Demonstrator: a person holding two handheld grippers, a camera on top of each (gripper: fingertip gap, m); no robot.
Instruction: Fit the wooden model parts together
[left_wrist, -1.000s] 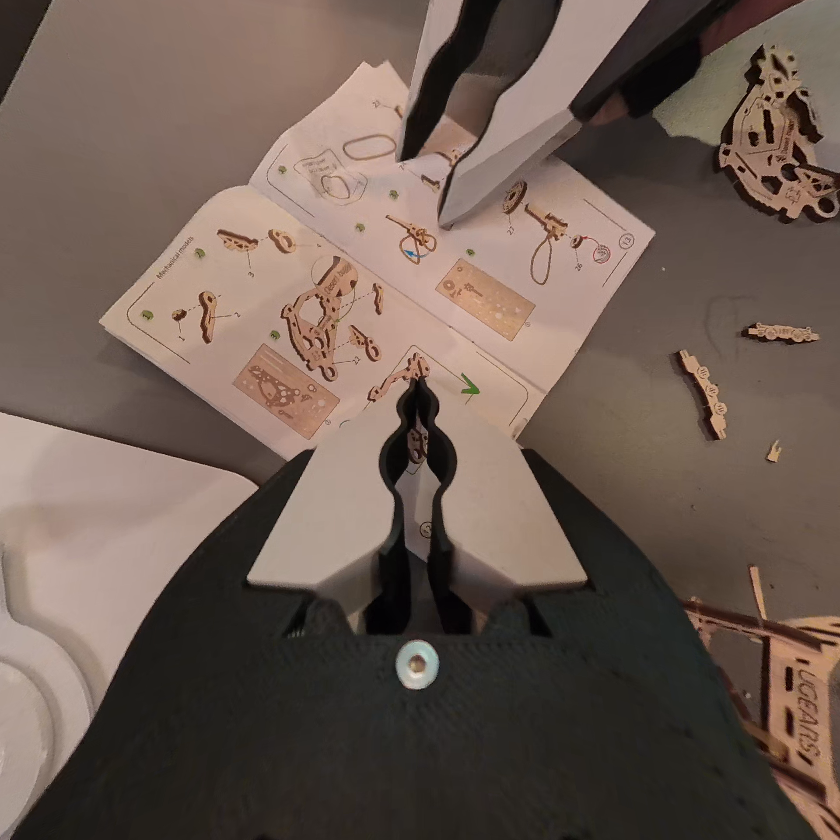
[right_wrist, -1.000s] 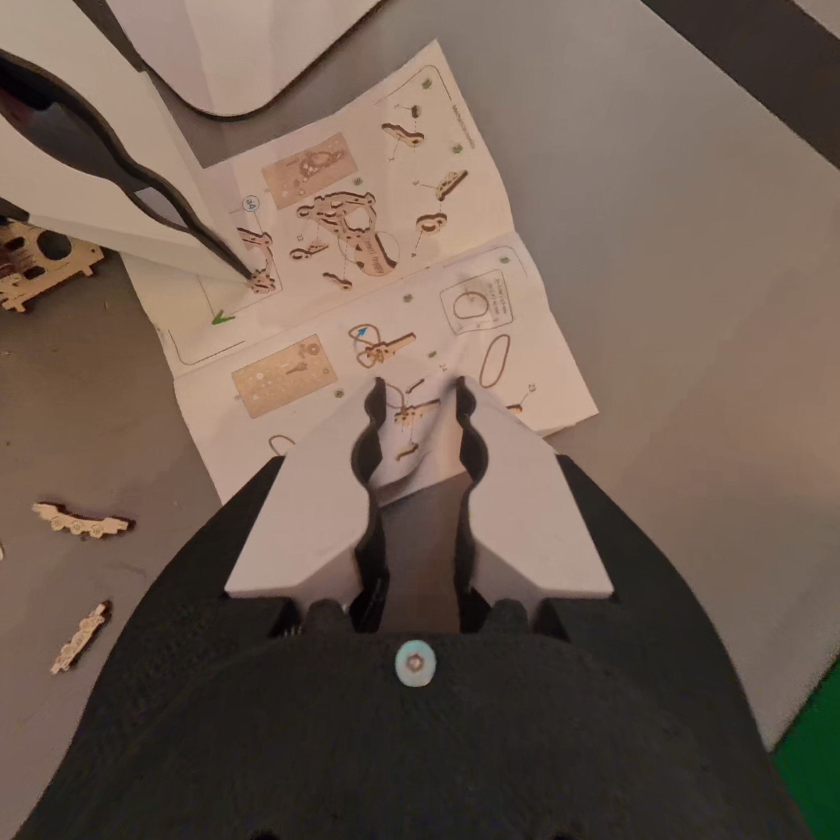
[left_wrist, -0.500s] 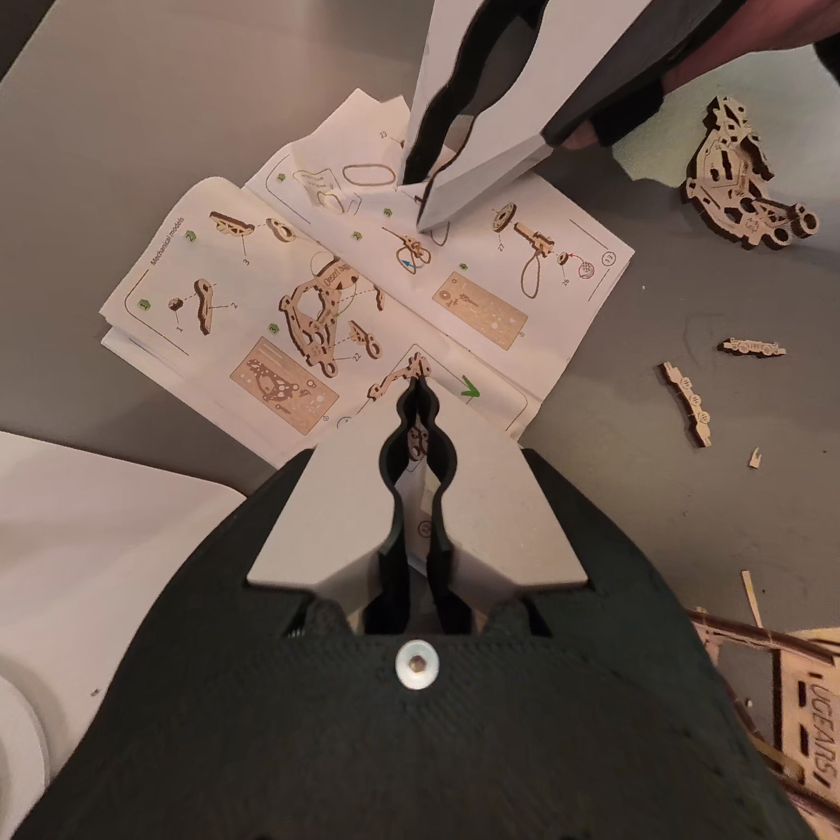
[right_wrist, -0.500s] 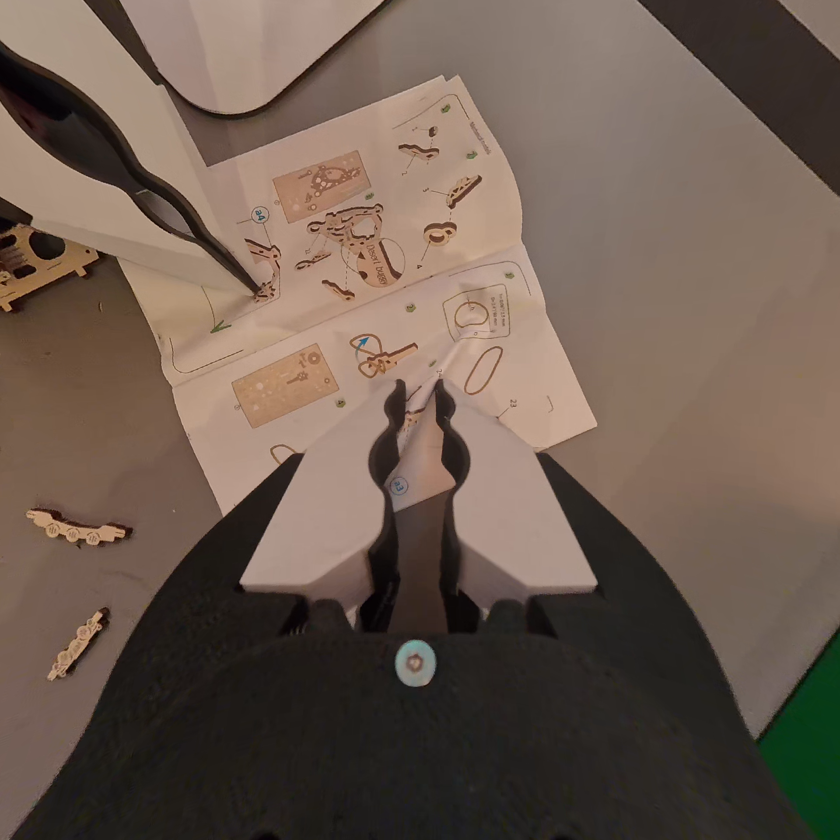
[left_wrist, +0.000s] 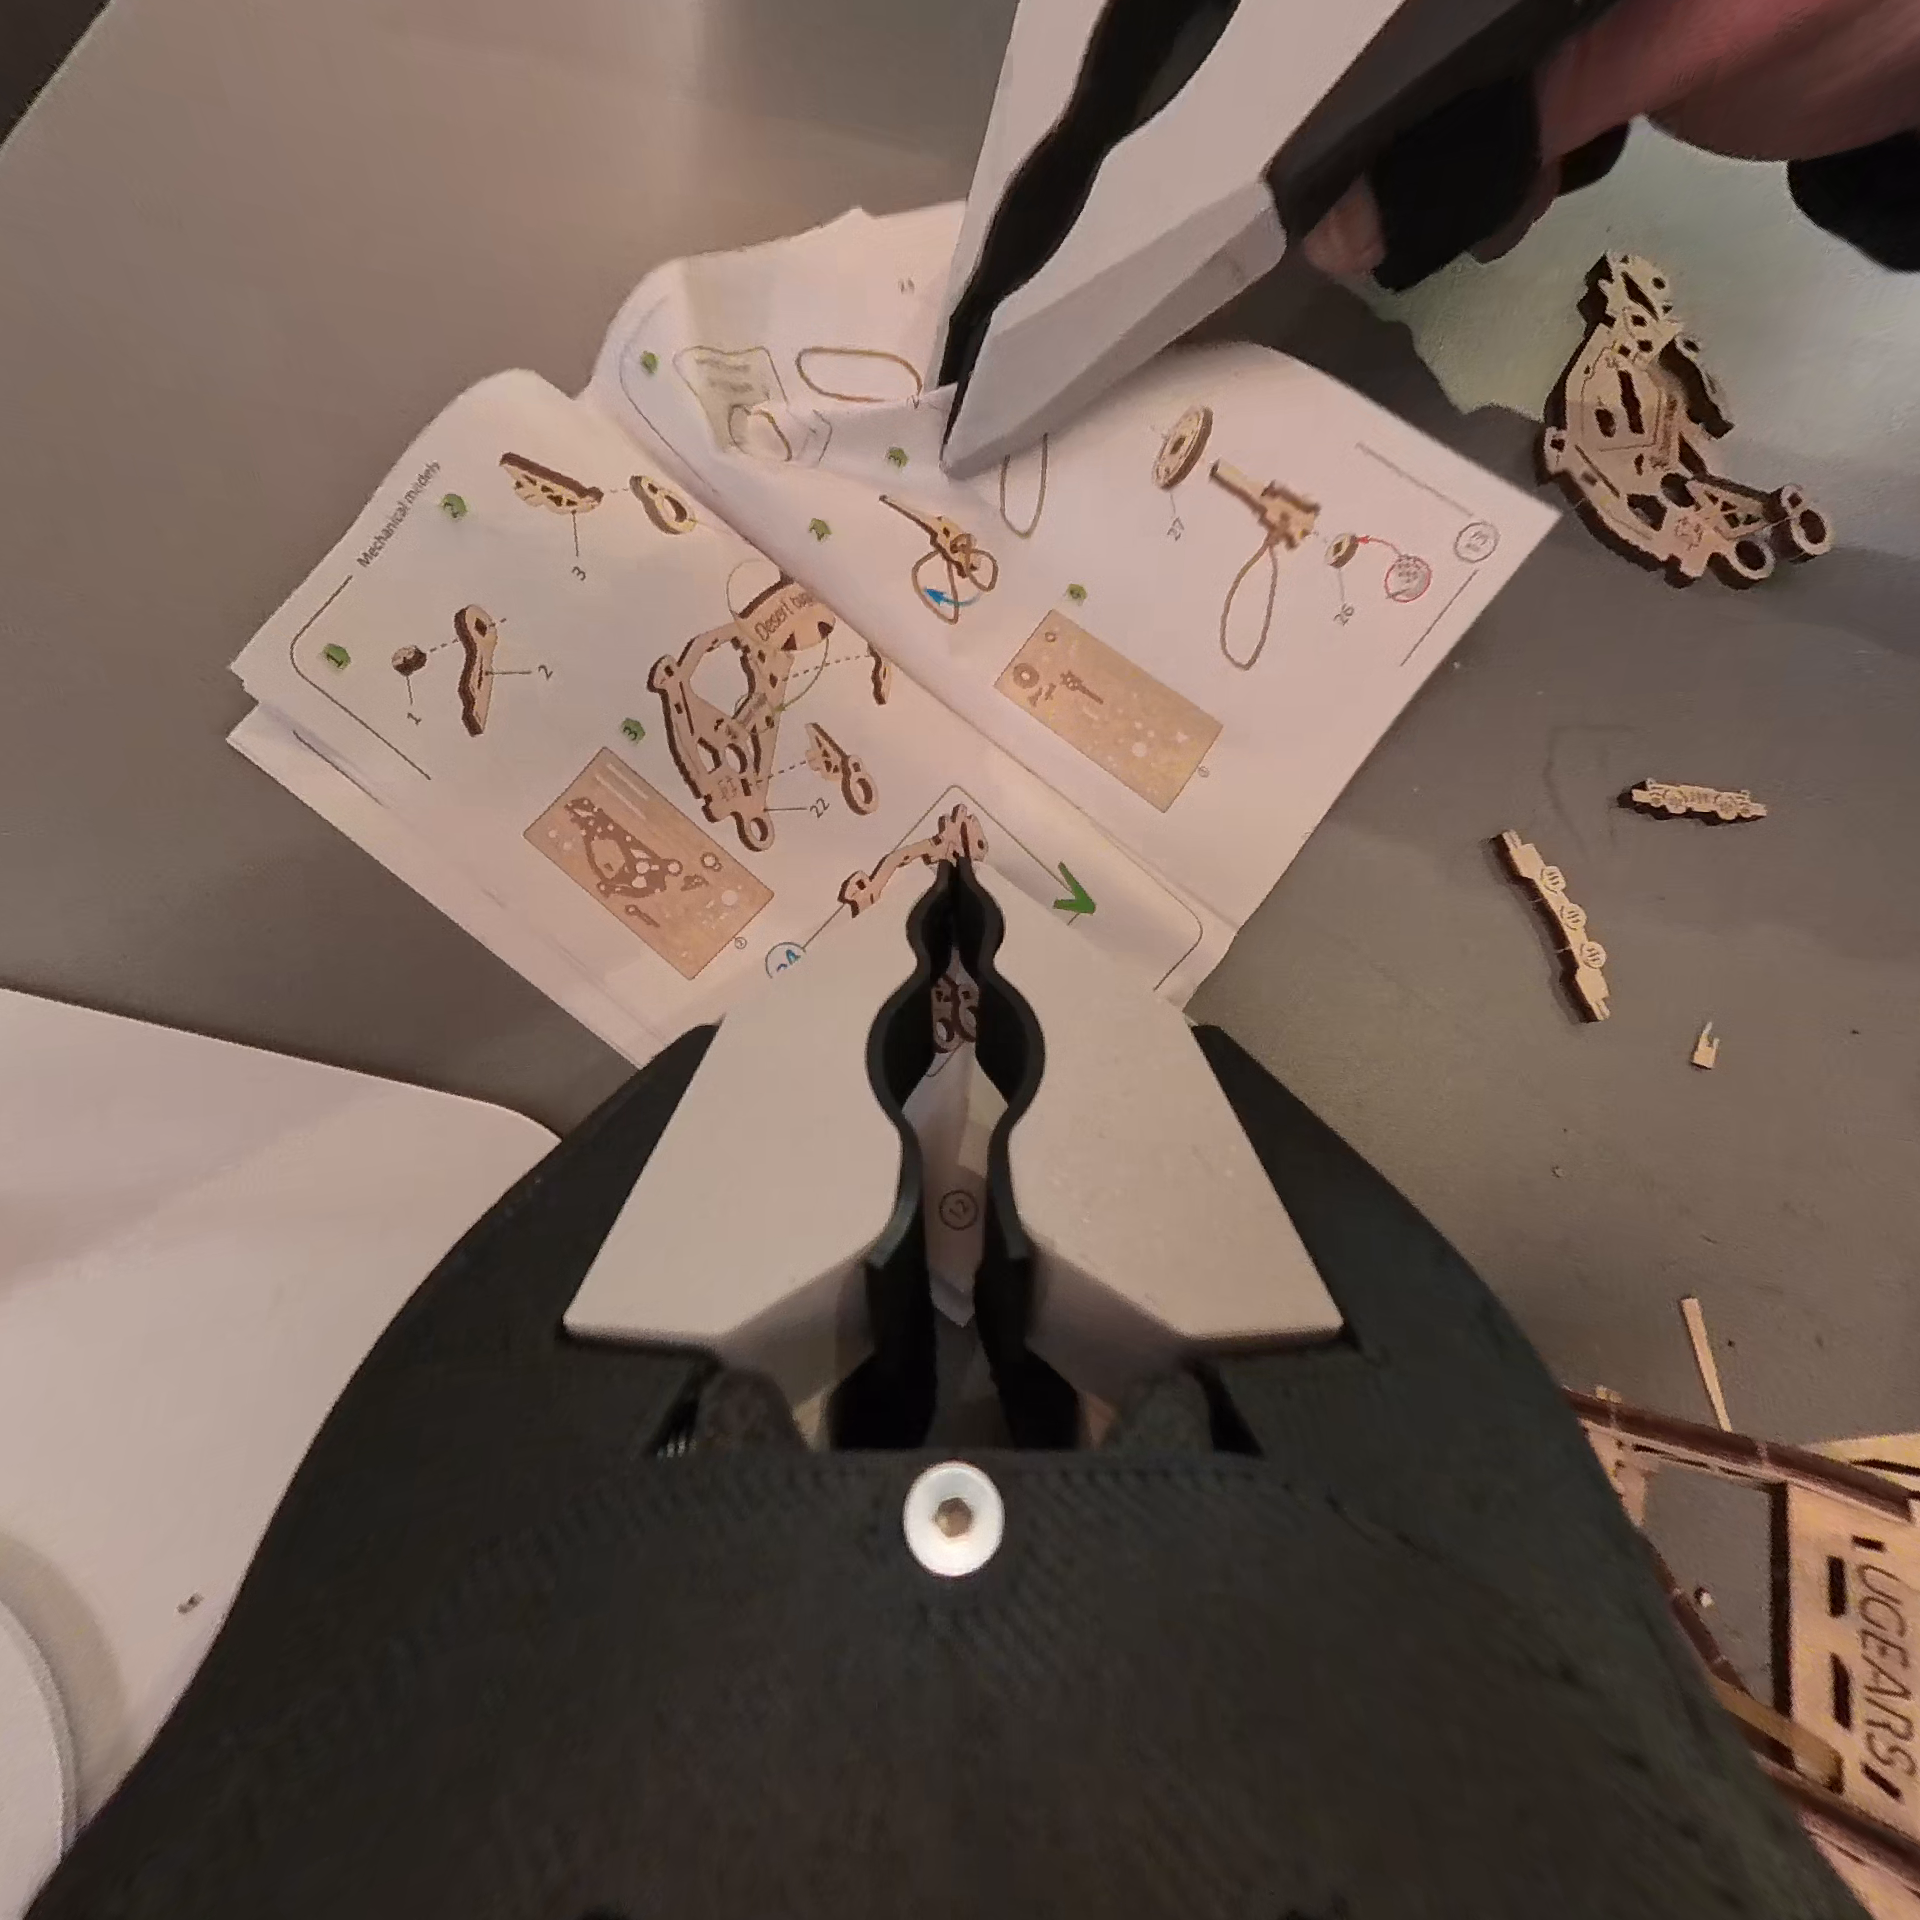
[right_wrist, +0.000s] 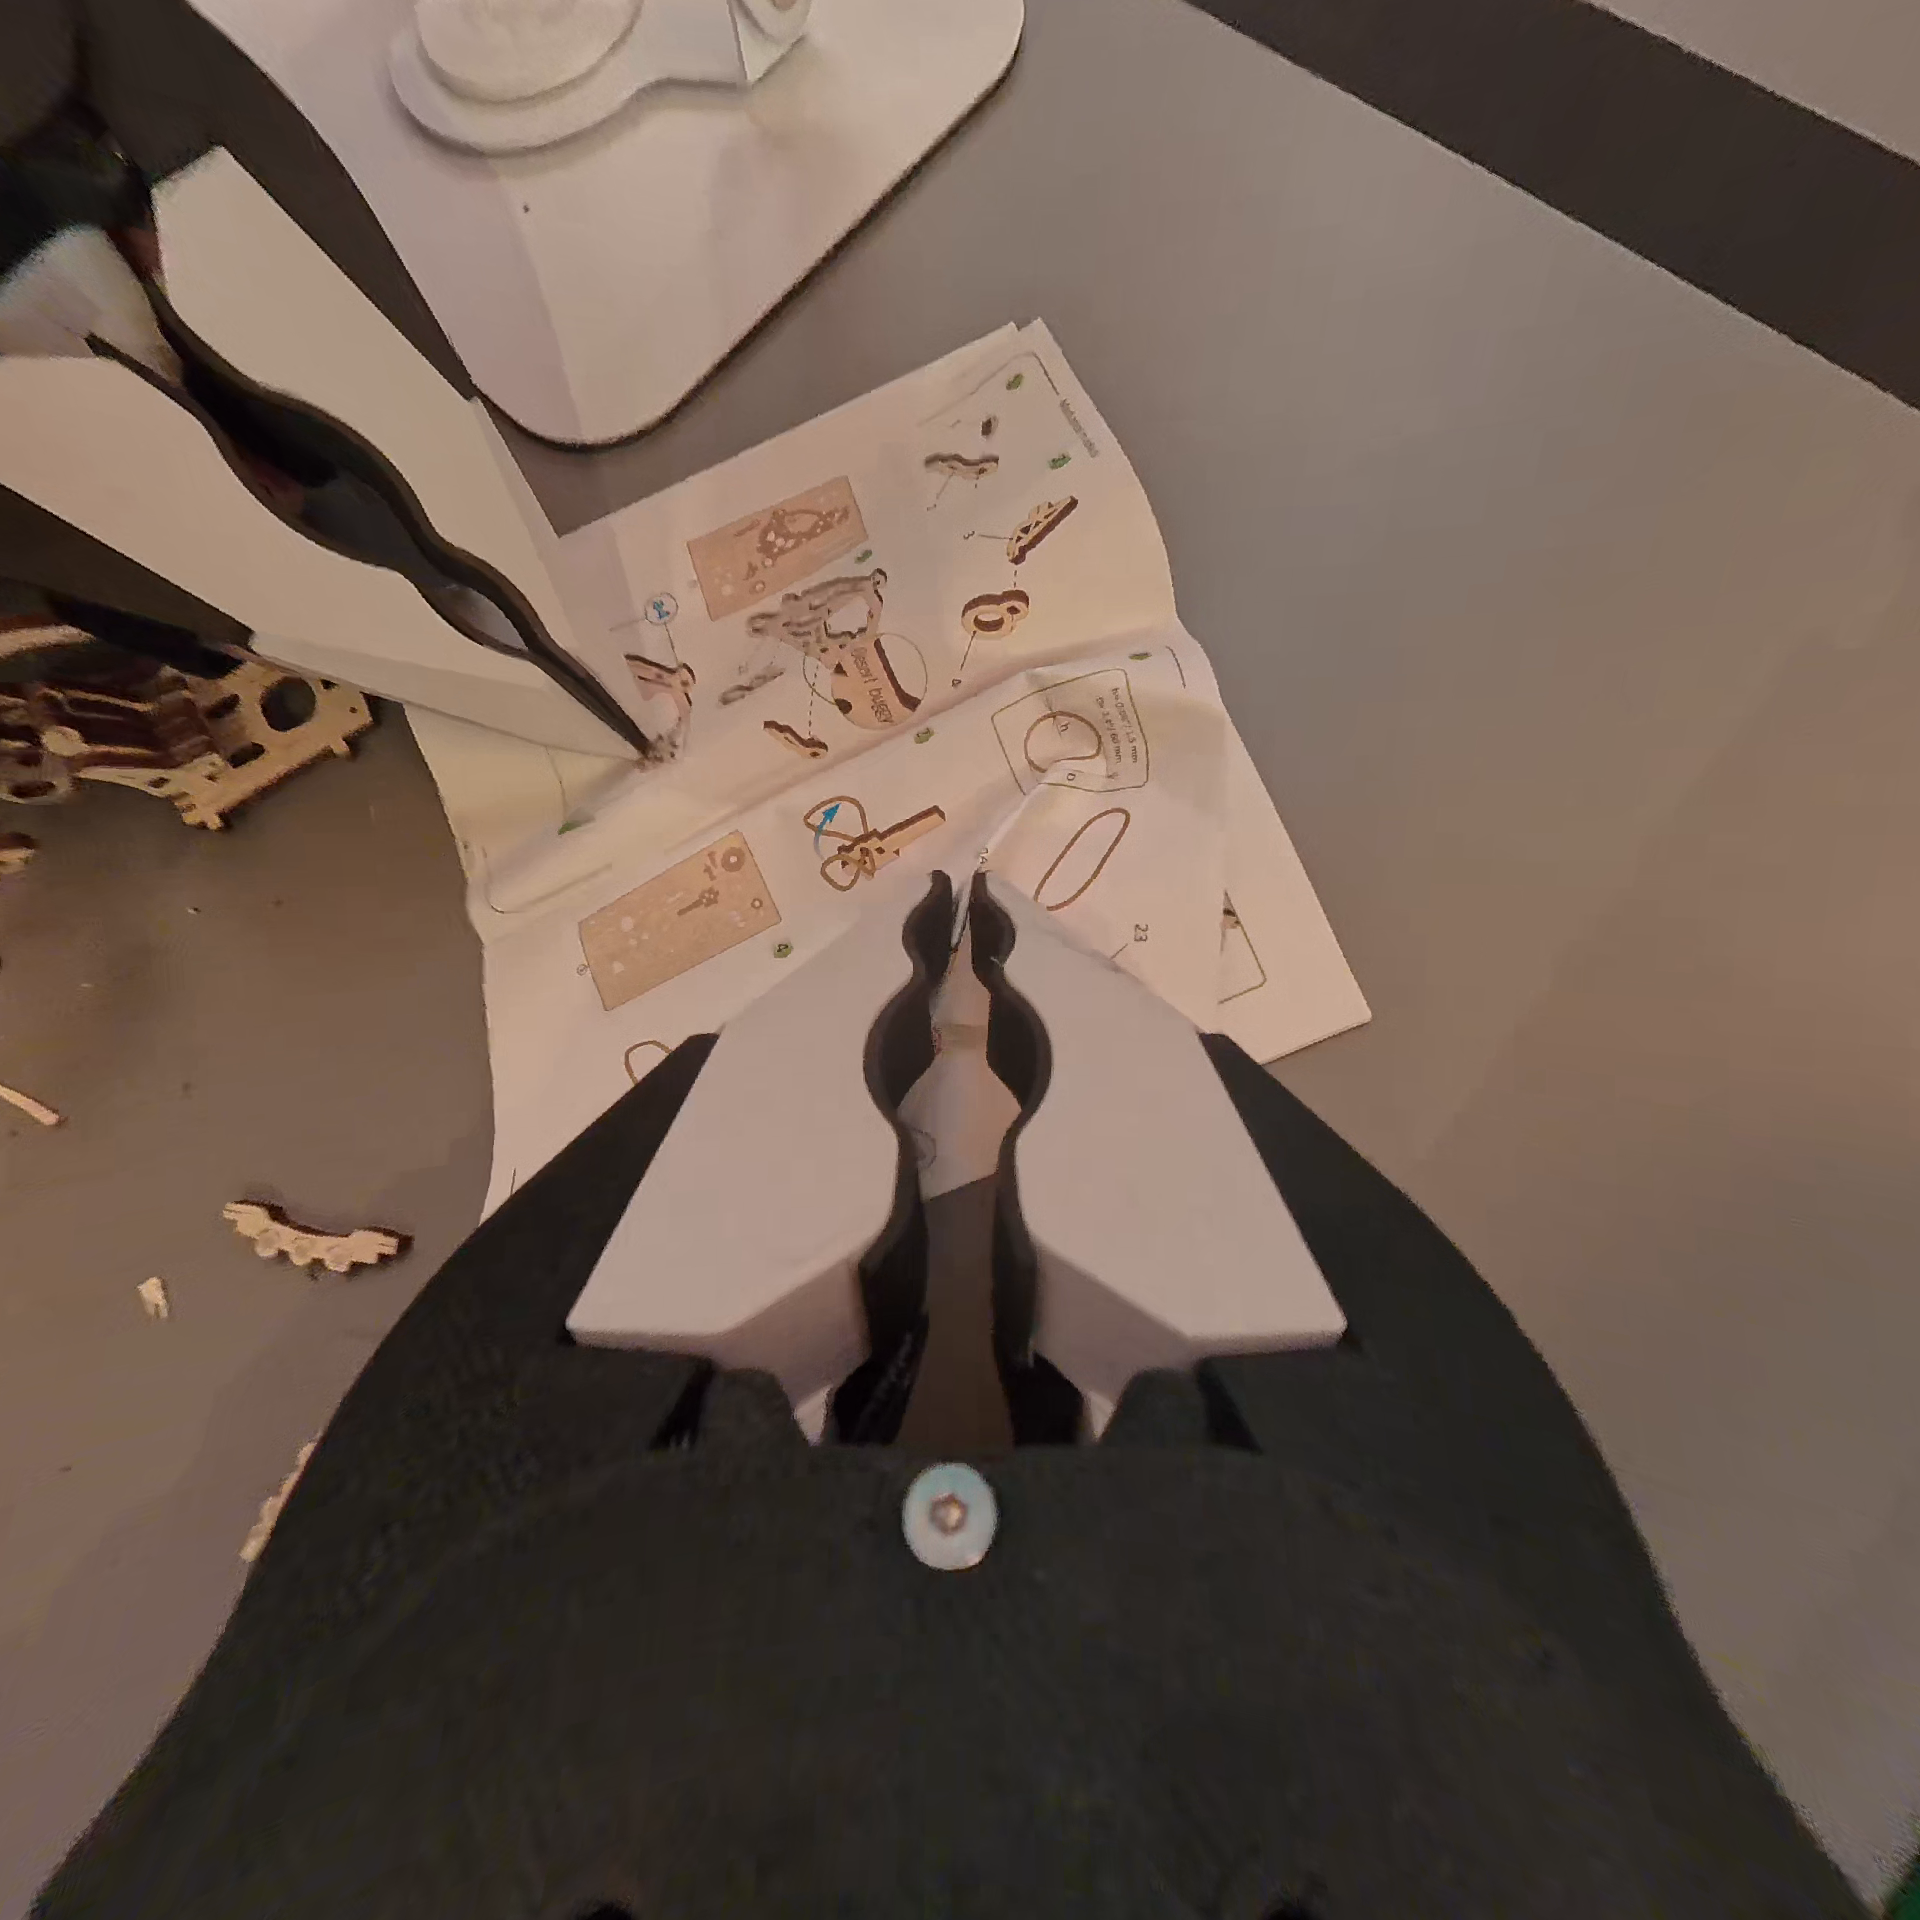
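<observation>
So both grippers were on the white folded instruction booklet with printed part drawings, which lay open on the grey tabletop. The left gripper had its jaws closed and was pinching the booklet's near edge. The right gripper was clenched on a lifted fold of paper at the booklet's opposite edge. None of the wooden bits were in either grip. The tan laser-cut wooden model chassis sat off the booklet's right corner, well apart from the left gripper. Two small notched wooden strips lay just right of the booklet, and a cut-out plywood parts sheet was nearer the camera, also right of it.
</observation>
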